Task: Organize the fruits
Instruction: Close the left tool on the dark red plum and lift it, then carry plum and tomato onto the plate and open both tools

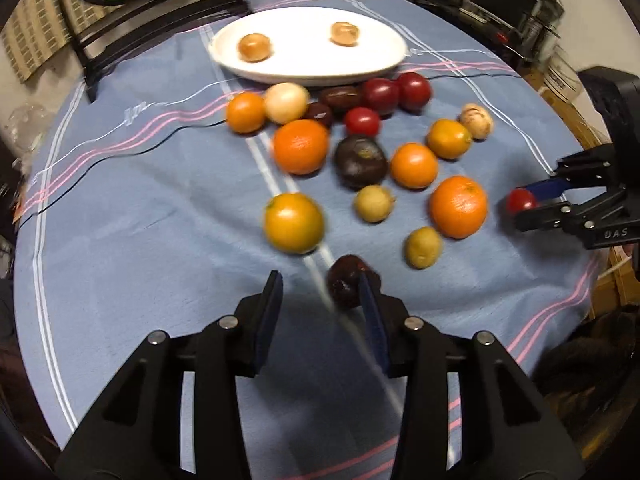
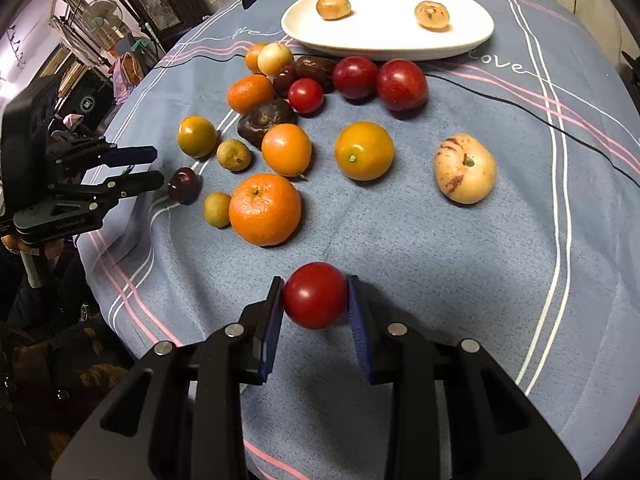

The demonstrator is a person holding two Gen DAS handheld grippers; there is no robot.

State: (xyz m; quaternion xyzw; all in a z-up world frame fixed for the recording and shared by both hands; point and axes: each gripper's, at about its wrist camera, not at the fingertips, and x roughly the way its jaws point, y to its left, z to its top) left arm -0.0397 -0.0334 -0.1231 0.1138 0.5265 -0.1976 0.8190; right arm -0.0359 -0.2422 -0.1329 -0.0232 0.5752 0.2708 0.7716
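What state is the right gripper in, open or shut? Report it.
Shut: the right gripper has both pads pressed against the red tomato.

I list the tabletop cloth (image 2: 400, 220): matt woven blue fabric with pink and white stripes. Plate (image 2: 384, 46): smooth glossy white ceramic. Red tomato (image 2: 316, 294): shiny taut skin. Large orange (image 2: 265, 209): dimpled peel. Right hand-held gripper (image 2: 316, 320): matt black plastic, ribbed blue pads, bright metal pins.
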